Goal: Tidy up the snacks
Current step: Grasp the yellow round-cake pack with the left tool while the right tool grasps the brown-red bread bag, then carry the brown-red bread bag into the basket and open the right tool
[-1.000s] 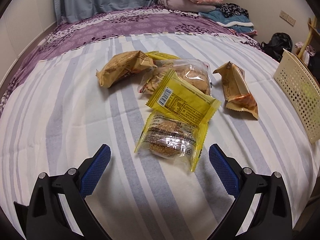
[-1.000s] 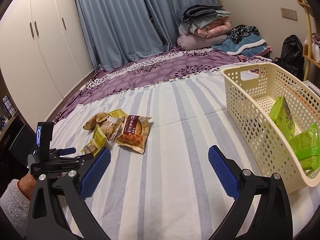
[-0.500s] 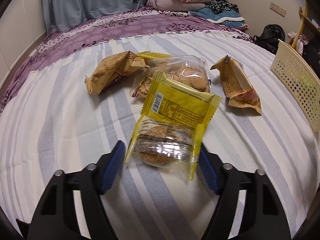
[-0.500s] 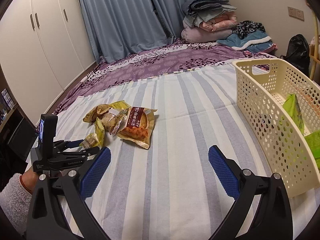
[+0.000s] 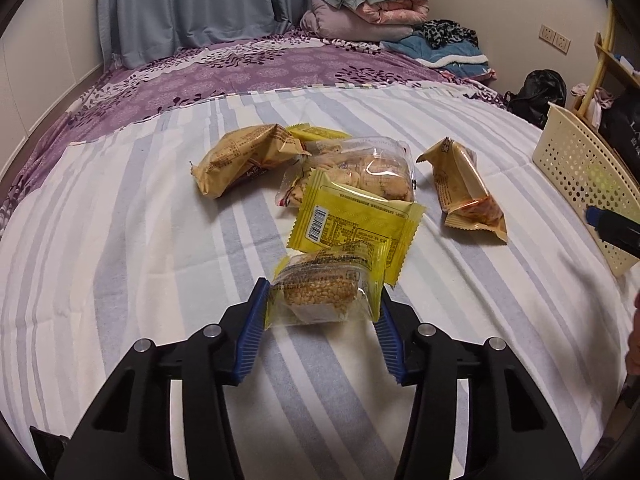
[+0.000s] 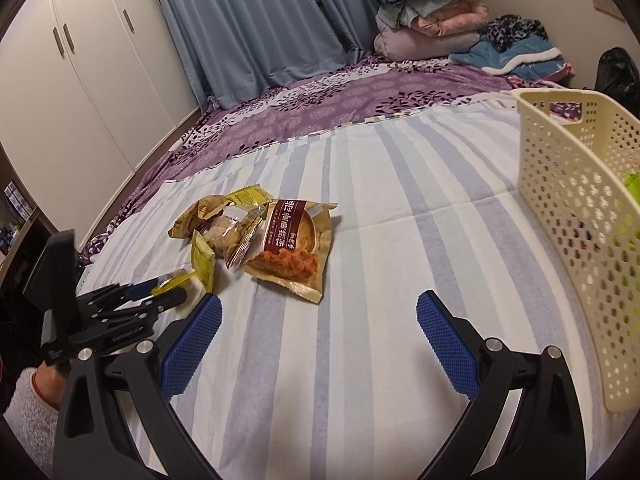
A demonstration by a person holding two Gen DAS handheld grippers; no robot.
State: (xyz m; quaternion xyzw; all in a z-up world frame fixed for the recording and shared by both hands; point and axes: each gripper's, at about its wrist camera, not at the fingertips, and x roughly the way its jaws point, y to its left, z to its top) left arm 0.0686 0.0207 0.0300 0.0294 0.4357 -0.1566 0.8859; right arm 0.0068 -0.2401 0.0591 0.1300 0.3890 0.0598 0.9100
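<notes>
My left gripper (image 5: 320, 312) is shut on a clear-and-yellow cookie packet (image 5: 324, 292) and holds it just above the striped bed sheet. Behind it lie a yellow packet (image 5: 356, 224), a clear bread bag (image 5: 368, 172), a tan wrapper (image 5: 244, 158) and an orange-tan pastry bag (image 5: 464, 188). In the right wrist view the same pile (image 6: 256, 236) lies left of centre, with my left gripper (image 6: 168, 288) at the pile's near left. My right gripper (image 6: 320, 332) is open and empty above the sheet. The cream basket (image 6: 580, 208) stands at the right, with green packets (image 6: 632, 188) inside.
The basket's wall also shows at the right in the left wrist view (image 5: 580, 172). Folded blankets (image 6: 432, 12) and clothes lie at the far end of the bed. A white wardrobe (image 6: 88, 80) stands to the left. A black bag (image 5: 536, 92) sits beyond the bed.
My left gripper moved forward around the cookie packet, closed on it and lifted it slightly. My right gripper moved nearer the pile and stayed open.
</notes>
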